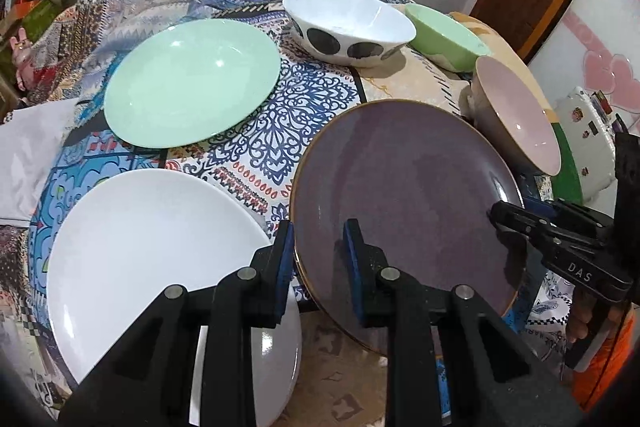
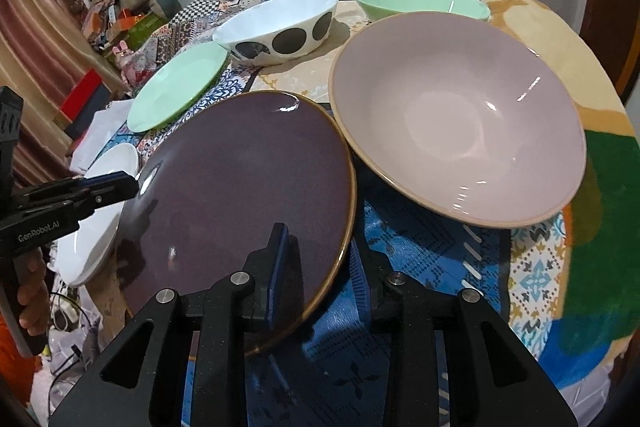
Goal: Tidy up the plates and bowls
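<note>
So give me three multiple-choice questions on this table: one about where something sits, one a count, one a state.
1. Which dish sits behind the mint green flat plate?
A spotted white bowl
B pink bowl
C glossy white plate

2. How many bowls are there?
A two
B three
C five

3. The dark purple round plate is:
A gripped at both edges
B stacked under a bowl
C upside down

A: the spotted bowl is farther back.
B: spotted, green and pink.
A: left gripper and right gripper jaws straddle opposite rims.

A patterned patchwork cloth (image 1: 312, 107) covers the bench. Far left, cluttered boxes (image 2: 120, 19) sit beside a striped curtain (image 2: 36, 39).
</note>
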The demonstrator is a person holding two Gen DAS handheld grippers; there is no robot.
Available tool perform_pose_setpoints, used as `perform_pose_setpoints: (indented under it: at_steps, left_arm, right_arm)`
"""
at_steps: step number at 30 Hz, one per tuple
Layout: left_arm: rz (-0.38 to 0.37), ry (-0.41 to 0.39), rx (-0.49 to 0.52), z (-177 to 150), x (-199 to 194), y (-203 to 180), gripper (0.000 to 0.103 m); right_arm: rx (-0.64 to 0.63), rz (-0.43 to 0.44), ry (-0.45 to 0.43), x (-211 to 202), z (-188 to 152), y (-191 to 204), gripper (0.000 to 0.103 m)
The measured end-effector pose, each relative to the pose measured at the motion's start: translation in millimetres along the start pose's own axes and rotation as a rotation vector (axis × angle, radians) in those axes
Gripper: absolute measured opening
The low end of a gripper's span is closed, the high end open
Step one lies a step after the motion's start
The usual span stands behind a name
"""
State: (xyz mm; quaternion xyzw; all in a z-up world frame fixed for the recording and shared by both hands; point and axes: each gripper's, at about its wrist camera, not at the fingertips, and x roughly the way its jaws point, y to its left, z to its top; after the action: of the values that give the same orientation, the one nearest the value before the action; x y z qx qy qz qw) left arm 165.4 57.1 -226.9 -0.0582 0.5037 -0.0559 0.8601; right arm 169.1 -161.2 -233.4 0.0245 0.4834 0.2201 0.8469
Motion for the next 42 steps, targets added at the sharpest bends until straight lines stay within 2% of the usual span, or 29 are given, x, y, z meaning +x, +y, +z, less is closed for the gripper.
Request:
perform_pose_setpoints:
  at_steps: [5, 7, 9, 11, 14, 16, 21, 26, 36, 40, 42]
  left_arm:
    - [0.008, -0.021, -0.015, -4, -13, 3, 0.026]
    - [0.015, -0.035, -0.031, -6, -21, 8, 0.034]
    - [0.03, -0.063, -0.048, -9, -32, 14, 0.047]
    - [0.054, -0.094, -0.057, -13, -43, 21, 0.054]
    - [0.089, -0.135, -0.072, -17, -61, 34, 0.068]
    - [0.104, -0.163, -0.088, -22, -74, 46, 0.071]
    - [0.135, -0.204, -0.126, -32, -96, 73, 0.083]
    - [0.17, -0.215, -0.163, -43, -106, 101, 0.087]
    - [0.175, -0.151, -0.242, -67, -92, 150, 0.087]
    - [0.178, -0.141, -0.247, -76, -88, 161, 0.087]
    - [0.176, -0.139, -0.248, -78, -85, 166, 0.077]
  right_arm:
    - [-0.033, -0.03, -0.005, -13, -3, 4, 0.031]
    - [-0.05, -0.037, -0.018, -20, -2, 8, 0.036]
    - [-0.063, -0.036, -0.037, -27, -1, 13, 0.039]
    - [-0.076, -0.031, -0.059, -34, 1, 19, 0.043]
    - [-0.093, -0.016, -0.089, -40, 6, 31, 0.053]
    - [-0.108, -0.009, -0.111, -43, 10, 42, 0.058]
    - [-0.145, 0.03, -0.137, -42, 20, 69, 0.059]
    - [-0.186, 0.062, -0.137, -33, 25, 96, 0.059]
    - [-0.245, 0.094, -0.094, 4, 26, 142, 0.058]
    - [-0.245, 0.109, -0.052, 24, 25, 153, 0.039]
    - [-0.241, 0.111, -0.029, 33, 23, 157, 0.036]
